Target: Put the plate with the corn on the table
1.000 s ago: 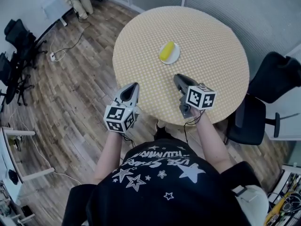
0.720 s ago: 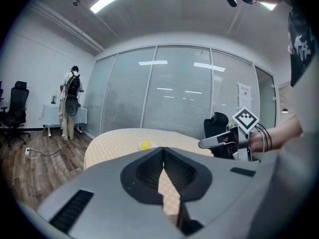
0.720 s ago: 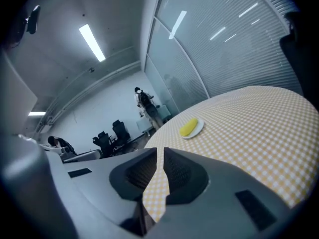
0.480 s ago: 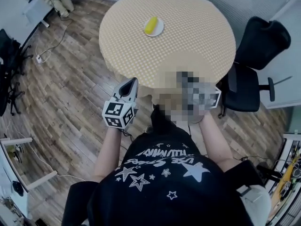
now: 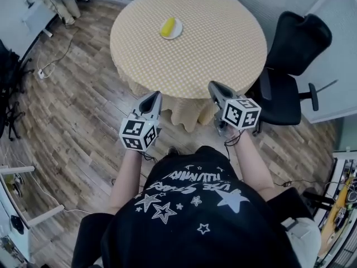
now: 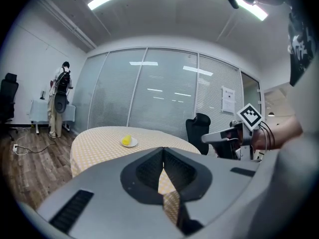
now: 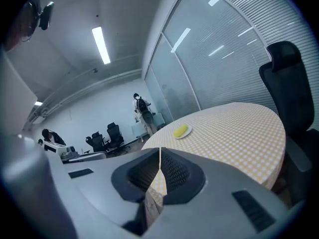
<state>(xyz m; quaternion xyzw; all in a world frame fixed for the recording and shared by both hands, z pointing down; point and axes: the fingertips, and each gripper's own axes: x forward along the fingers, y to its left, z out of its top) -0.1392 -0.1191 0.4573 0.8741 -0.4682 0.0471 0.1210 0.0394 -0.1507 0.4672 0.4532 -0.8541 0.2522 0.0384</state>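
Observation:
A white plate (image 5: pixel 174 31) carrying a yellow corn cob (image 5: pixel 167 25) rests on the round table (image 5: pixel 223 43) with a yellow checked cloth, on its far left part. The plate (image 6: pixel 130 144) with the corn (image 6: pixel 126 140) shows small in the left gripper view, and the plate (image 7: pixel 183 134) with the corn (image 7: pixel 180 130) in the right gripper view. My left gripper (image 5: pixel 155 97) and right gripper (image 5: pixel 214 87) hover over the wooden floor, short of the table's near edge. Both are shut with nothing held. In each gripper view, the left gripper (image 6: pixel 163 151) and the right gripper (image 7: pixel 160 151) have their jaws pressed together.
A black office chair (image 5: pixel 290 54) stands at the table's right side. More black chairs (image 5: pixel 8 88) and a cable with a power strip (image 5: pixel 42 71) lie on the floor to the left. A person (image 6: pixel 61 103) stands far off by the glass wall.
Both grippers have drawn back from over the table's near edge to above the floor. The table and plate now sit further off in the head view.

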